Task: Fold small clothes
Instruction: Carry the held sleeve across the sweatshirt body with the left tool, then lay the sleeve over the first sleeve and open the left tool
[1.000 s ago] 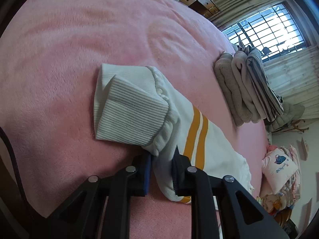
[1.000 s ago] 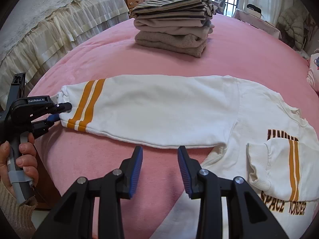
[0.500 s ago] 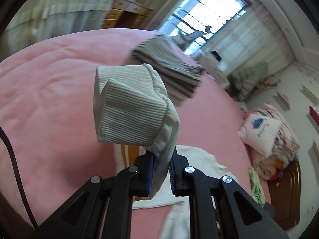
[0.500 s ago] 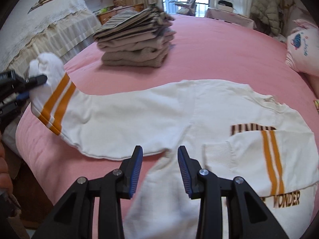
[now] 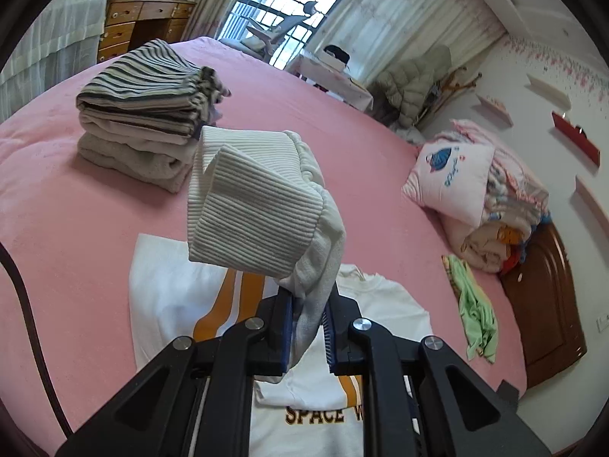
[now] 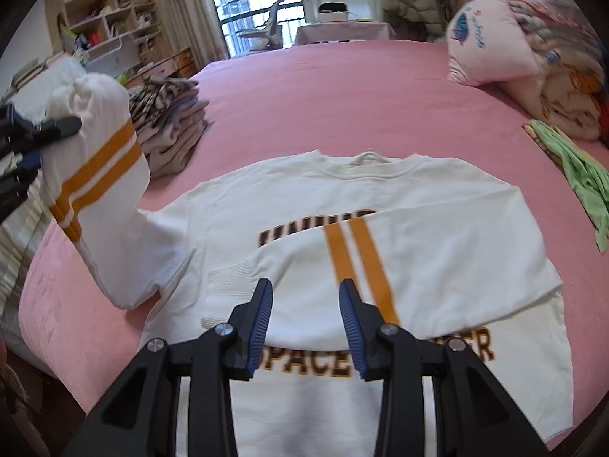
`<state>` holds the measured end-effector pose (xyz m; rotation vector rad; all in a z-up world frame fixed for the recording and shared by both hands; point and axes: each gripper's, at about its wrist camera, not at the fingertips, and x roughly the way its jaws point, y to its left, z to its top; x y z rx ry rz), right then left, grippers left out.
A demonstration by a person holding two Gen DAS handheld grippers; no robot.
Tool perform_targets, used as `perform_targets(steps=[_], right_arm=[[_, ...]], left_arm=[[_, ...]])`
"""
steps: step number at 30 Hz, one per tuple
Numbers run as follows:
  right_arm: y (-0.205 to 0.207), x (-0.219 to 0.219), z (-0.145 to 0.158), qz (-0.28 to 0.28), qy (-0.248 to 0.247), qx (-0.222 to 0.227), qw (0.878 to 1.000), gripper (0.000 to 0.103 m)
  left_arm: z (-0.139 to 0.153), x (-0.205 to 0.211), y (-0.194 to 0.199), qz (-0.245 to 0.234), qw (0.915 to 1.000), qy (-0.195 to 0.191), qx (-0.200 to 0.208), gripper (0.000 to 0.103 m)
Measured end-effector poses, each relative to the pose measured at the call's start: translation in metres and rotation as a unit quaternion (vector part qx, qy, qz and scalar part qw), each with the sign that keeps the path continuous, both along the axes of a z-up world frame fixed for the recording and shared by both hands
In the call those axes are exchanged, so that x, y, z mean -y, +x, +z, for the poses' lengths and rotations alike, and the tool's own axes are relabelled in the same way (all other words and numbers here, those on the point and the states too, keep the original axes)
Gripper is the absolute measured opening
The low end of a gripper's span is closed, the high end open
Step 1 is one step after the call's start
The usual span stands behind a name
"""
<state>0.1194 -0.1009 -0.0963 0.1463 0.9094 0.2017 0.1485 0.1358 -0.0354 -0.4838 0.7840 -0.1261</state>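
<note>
Lifted since before: sleeve [image 5: 262, 209] pinched in left gripper [image 5: 308, 327]

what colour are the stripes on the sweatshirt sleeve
Orange, a pair of stripes across the white sleeve; clearest in the right wrist view.

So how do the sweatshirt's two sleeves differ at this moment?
The left sleeve is lifted off the bed, its ribbed cuff clamped in the shut left gripper; the right sleeve lies folded flat across the chest, untouched, with the open right gripper above it. The left sleeve stands bent and upright; the right one lies smooth. Both are white with two orange stripes.
</note>
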Motion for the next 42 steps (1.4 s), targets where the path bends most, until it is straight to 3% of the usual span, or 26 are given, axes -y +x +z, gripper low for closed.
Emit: perform_targets(steps=[8, 16, 22, 30, 35, 42], right_arm=[[-0.002, 0.043, 0.013, -0.023, 0.046, 0.018, 0.999, 0.037], [-0.008, 0.079, 0.02, -0.04, 0.061, 0.034, 0.997, 0.037], [-0.013, 0.111, 0.01, -0.066, 0.06, 0.028, 0.996, 0.037], [-0.014, 0.147, -0.015, -0.098, 0.063, -0.002, 0.993, 0.037], [-0.012, 0.157, -0.025, -0.11, 0.057, -0.015, 0.992, 0.037], [-0.01, 0.158, -0.033, -0.11, 0.052, -0.027, 0.992, 0.037]], left_arm=[[0.015, 0.066, -0.005, -0.032, 0.9987, 0.039, 0.002, 0.012], [0.018, 0.136, 0.002, -0.073, 0.995, 0.069, -0.005, 0.012], [-0.008, 0.188, 0.011, -0.108, 0.9889, 0.095, -0.036, 0.012], [-0.066, 0.239, 0.029, -0.145, 0.9748, 0.138, -0.099, 0.013], [-0.094, 0.255, 0.03, -0.169, 0.9644, 0.158, -0.128, 0.042], [-0.097, 0.241, 0.02, -0.162, 0.9617, 0.187, -0.118, 0.045]])
